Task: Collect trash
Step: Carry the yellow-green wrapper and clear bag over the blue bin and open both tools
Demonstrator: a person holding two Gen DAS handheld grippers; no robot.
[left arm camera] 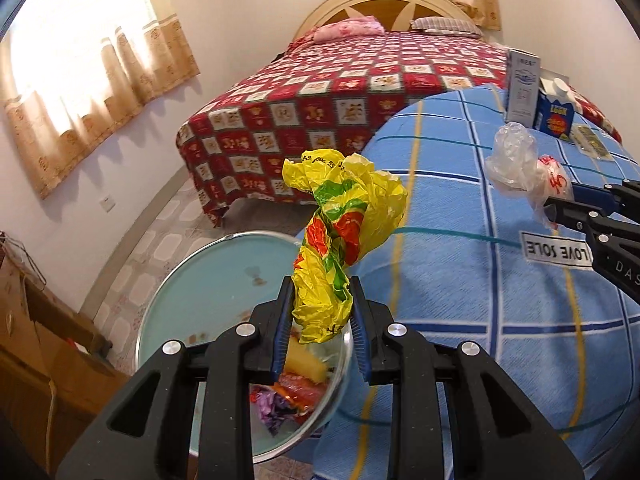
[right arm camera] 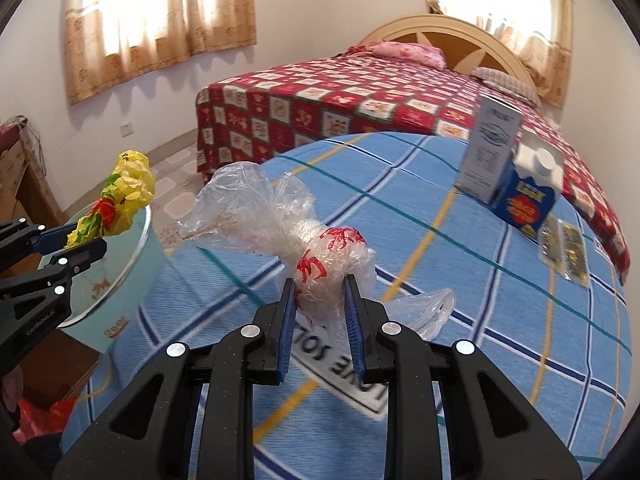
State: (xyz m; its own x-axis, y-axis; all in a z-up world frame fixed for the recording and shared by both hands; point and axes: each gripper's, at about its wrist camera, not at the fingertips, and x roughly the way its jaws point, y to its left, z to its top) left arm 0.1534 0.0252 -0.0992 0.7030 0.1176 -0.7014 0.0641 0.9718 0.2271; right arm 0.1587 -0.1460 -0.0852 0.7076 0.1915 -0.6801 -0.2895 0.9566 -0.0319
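Observation:
My left gripper (left arm camera: 320,300) is shut on a crumpled yellow plastic bag (left arm camera: 344,216) with red and green print, held above the open light-blue trash bin (left arm camera: 168,300). The bin holds several coloured wrappers (left arm camera: 292,392). My right gripper (right arm camera: 320,300) is shut on a clear plastic bag with red print (right arm camera: 320,252), held just above the blue checked cloth (right arm camera: 480,320). In the right wrist view the left gripper (right arm camera: 86,246) with the yellow bag (right arm camera: 124,188) is at the left over the bin (right arm camera: 120,280). In the left wrist view the right gripper (left arm camera: 560,212) and the clear bag (left arm camera: 520,160) are at the right.
A white carton (right arm camera: 490,148), a blue carton (right arm camera: 528,196) and a flat foil packet (right arm camera: 568,248) lie on the far right of the cloth. A bed with a red checked cover (right arm camera: 340,100) stands behind. Wooden furniture (left arm camera: 40,340) stands left of the bin.

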